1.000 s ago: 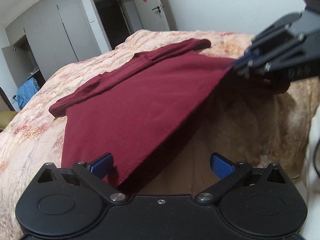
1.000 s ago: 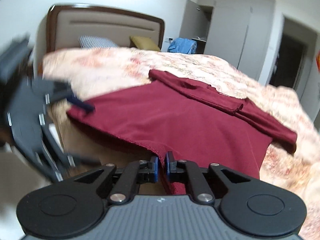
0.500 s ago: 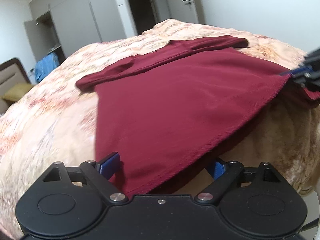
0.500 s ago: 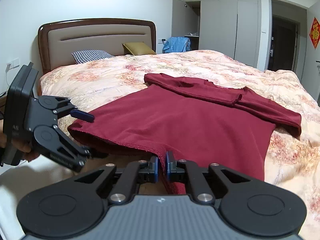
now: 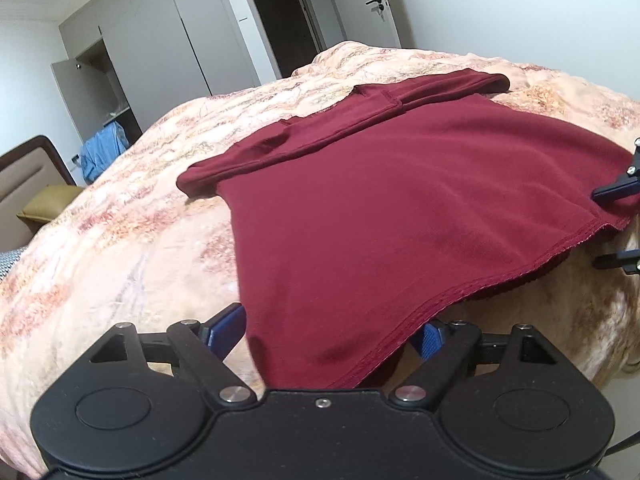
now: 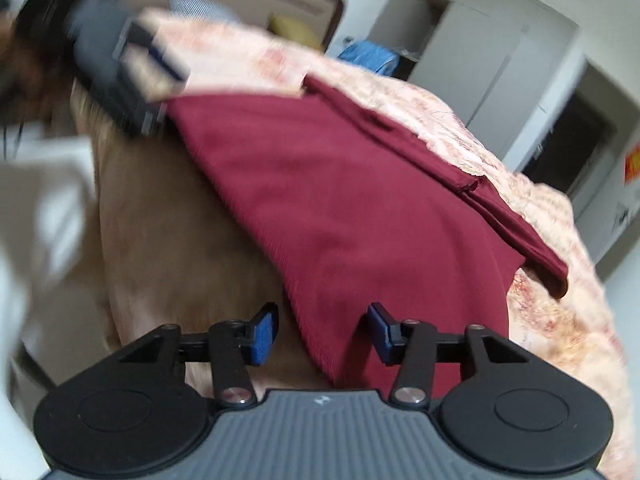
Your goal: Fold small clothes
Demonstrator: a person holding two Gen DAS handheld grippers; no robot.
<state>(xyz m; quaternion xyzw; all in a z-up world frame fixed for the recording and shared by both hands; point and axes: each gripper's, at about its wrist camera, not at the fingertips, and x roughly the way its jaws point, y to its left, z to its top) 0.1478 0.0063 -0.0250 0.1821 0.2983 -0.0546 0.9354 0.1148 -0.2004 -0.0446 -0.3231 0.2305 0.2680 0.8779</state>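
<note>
Lying flat on the bed (image 5: pixel 120 240), the maroon garment (image 5: pixel 400 208) is best regripped squarely at its hem corners, with the left claw (image 5: pixel 332 332) closing unclamped around one and the right claw (image 6: pixel 322 330) opening, released, around the other.

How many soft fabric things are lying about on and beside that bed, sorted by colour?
Dark red knit garment: 1
Blue bundle of cloth: 1
Olive-yellow pillow: 1
Black-and-white checked pillow: 1
Floral peach quilt: 1
Total: 5

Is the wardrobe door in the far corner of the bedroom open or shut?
Open. One wardrobe door is swung outward, exposing the dark interior with shelves; the panels beside it sit flush and closed.
</note>
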